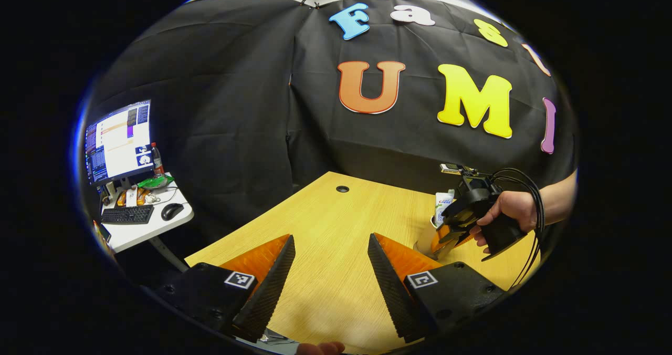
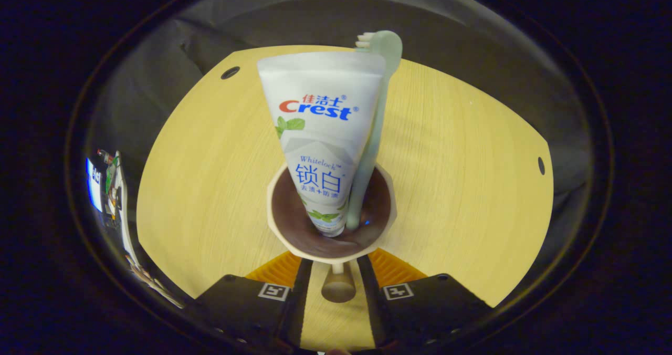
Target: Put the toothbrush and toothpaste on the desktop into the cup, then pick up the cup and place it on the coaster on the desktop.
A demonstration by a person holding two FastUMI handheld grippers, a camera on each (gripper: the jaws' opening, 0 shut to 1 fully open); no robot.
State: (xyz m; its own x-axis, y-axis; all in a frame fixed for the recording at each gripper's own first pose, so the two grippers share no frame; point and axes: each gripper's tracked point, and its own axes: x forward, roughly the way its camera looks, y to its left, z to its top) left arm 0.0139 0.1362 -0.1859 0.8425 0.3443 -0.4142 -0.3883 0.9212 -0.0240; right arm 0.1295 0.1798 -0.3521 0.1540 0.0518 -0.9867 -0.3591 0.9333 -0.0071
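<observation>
In the right gripper view we look down into a cup (image 2: pixel 329 223) at the centre of the frame, standing on a pale wooden desk (image 2: pixel 210 187). A toothpaste (image 2: pixel 320 134) tube stands in it, cap end down, its flat end rising toward the top of the frame. A toothbrush (image 2: pixel 375 113) leans against the tube's right side, handle in the cup and bristle head at the top. Both items are in the cup, so we judge the first part of the task done.

At the bottom of that frame the right gripper (image 2: pixel 338 284) has its two fingers drawn close on either side of the cup's handle (image 2: pixel 338 288), which sticks out toward the camera. The fingers sit just beside the handle; we cannot tell whether both press on it. We judge this grip is meant for lifting the cup by its handle, keeping it upright so nothing tips out.

In the left gripper view, the left gripper (image 1: pixel 331 271) fills the bottom of the frame with its fingers spread wide apart over bare desk, holding nothing; we take it to be idle, out of the way. At the right of that frame a hand (image 1: pixel 506 210) holds the right gripper against the cup, the toothpaste's top showing above it. At far left a side table carries a monitor (image 1: pixel 119 141), keyboard (image 1: pixel 127 214) and mouse (image 1: pixel 171 211).

We cannot make out a coaster.
</observation>
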